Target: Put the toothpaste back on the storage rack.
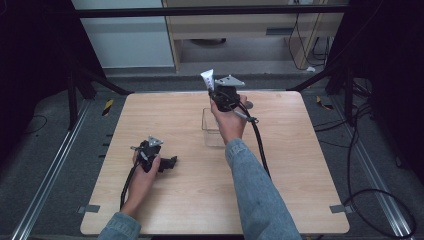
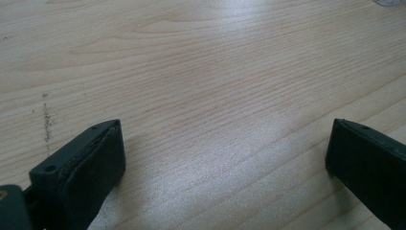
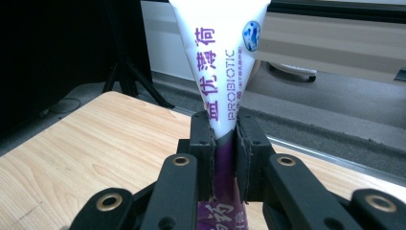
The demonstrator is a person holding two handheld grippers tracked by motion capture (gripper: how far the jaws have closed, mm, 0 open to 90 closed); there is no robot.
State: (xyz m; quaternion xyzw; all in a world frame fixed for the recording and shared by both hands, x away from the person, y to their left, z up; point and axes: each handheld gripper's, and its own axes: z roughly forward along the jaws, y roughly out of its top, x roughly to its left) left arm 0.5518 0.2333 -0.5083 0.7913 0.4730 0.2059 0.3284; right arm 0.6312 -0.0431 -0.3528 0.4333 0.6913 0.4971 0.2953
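Forearm stretched out over the table (image 1: 165, 200), the person's right hand (image 1: 229, 122) holds the right gripper (image 3: 225, 139) raised above a clear container (image 1: 212, 134), jaws pinched tight on a white and purple tube (image 3: 218, 72) (printed "PROBIOTIC") that sticks up past the far edge. Nearer the front, the left hand (image 1: 142, 172) rests low on the wood, its left gripper (image 2: 225, 153) lying level with jaws spread wide over bare tabletop.
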